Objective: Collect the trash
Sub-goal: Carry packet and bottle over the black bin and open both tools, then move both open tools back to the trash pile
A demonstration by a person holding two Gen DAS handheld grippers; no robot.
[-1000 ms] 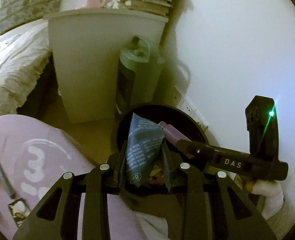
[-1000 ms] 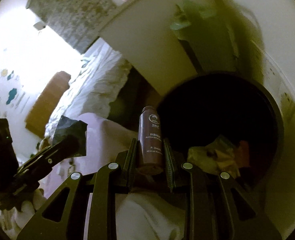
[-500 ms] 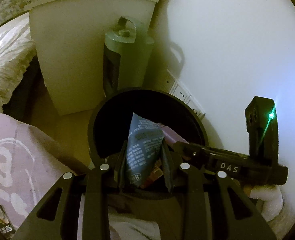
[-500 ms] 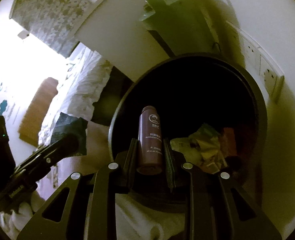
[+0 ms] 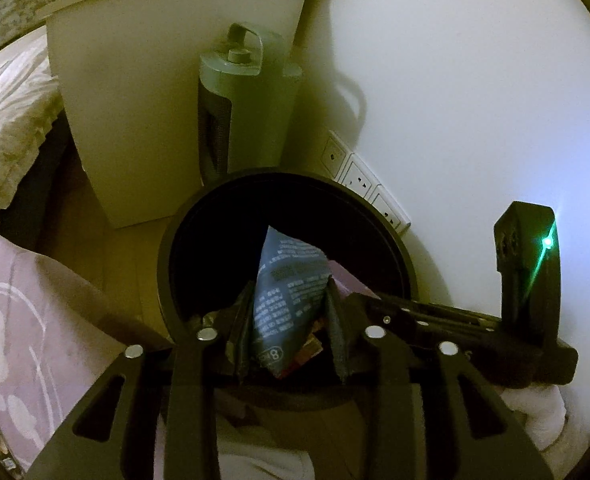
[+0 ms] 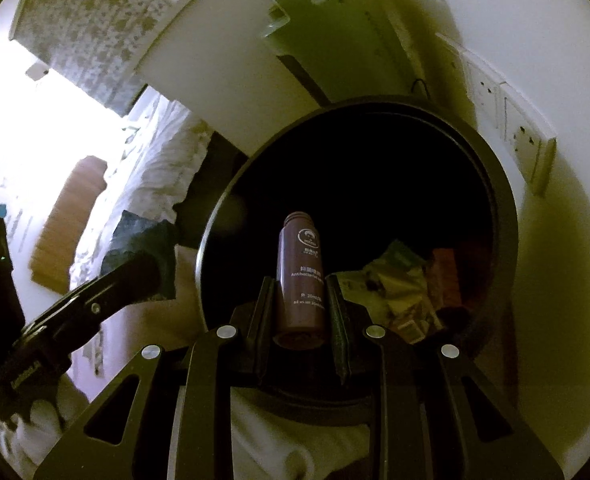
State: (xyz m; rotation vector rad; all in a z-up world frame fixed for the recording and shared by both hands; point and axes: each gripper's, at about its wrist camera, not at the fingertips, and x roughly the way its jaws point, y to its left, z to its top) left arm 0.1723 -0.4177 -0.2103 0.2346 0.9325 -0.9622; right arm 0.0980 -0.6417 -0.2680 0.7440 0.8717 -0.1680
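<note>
— Where is the trash lying from the fingers?

— The left gripper [image 5: 291,320] has just been opening – the grey wrapper [image 5: 287,292] is standing between its loosening fingers, over the black bin [image 5: 167,264]. The right gripper [image 6: 300,312] is clamping a brown bottle [image 6: 301,276], long axis pointing forward over the bin's mouth.

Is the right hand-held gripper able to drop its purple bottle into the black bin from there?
Probably yes. The right hand-held gripper holds the purple bottle over the open black bin, with only crumpled wrappers lying below.
</note>
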